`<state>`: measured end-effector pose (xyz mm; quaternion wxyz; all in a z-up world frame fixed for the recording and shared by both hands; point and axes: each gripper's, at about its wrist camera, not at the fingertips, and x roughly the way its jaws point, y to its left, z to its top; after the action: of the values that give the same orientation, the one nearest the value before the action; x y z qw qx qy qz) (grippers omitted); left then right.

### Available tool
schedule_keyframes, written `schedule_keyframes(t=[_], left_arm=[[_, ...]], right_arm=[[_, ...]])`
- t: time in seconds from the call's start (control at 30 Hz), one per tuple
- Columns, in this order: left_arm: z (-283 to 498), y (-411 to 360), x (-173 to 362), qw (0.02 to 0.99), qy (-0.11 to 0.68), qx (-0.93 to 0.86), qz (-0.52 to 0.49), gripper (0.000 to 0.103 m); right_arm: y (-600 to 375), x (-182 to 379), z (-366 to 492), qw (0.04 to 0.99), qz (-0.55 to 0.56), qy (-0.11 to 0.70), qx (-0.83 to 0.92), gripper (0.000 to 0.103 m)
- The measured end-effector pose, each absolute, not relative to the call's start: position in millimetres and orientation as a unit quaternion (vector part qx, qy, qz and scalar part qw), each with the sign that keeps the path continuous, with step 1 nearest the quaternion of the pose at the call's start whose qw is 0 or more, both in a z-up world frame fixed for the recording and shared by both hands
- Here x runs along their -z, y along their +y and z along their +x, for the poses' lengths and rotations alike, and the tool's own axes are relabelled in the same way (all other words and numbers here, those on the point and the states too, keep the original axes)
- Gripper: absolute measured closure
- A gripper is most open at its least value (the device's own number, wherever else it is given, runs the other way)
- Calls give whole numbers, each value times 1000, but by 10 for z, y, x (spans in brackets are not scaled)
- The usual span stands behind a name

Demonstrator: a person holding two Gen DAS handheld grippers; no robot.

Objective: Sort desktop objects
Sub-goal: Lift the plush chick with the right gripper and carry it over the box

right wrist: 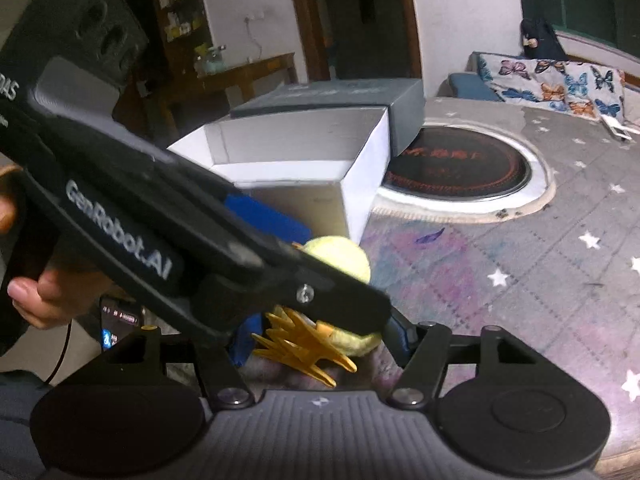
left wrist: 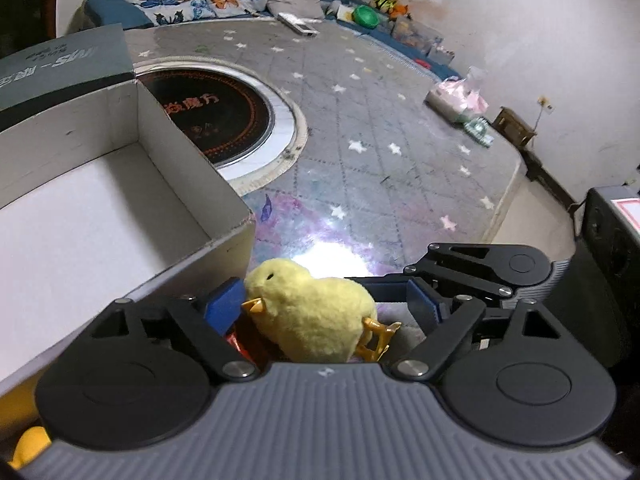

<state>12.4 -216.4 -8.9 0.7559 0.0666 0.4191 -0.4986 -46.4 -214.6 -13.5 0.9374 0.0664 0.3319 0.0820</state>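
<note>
A yellow plush chick [left wrist: 312, 312] with orange feet lies on its side between the blue pads of my left gripper [left wrist: 320, 304]. Those jaws stand apart: the left pad touches the chick's head, and a gap shows beside the right pad. In the right wrist view the chick [right wrist: 340, 258] is partly hidden by the left gripper's arm. Its feet and rump fill the span of my right gripper [right wrist: 322, 340], which looks shut on them. An open white cardboard box [left wrist: 80, 216] stands just left of the chick, also seen as the box [right wrist: 360, 184] behind it.
A round table with a starry grey cloth [left wrist: 380, 168] has a black round hotplate [left wrist: 224, 116] set in its middle. The dark box lid [left wrist: 60, 64] lies behind the box. A hand [right wrist: 44, 292] holds the left gripper's handle. Tissue packs [left wrist: 460, 100] sit at the far right edge.
</note>
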Motion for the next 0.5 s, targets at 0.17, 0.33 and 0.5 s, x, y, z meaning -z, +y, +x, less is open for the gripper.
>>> schedule_keyframes(t=[0.17, 0.33, 0.5], left_arm=[[142, -2004, -153, 764, 403, 503, 37, 20], [159, -1785, -523, 791, 355, 498, 17, 20], [357, -1570, -718, 819, 327, 471, -9, 20]], right_arm=[[-2135, -33, -435, 942, 67, 317, -84, 38], [-2058, -280, -382, 951, 52, 290, -91, 39], [-1955, -529, -289, 959, 32, 262, -103, 39]])
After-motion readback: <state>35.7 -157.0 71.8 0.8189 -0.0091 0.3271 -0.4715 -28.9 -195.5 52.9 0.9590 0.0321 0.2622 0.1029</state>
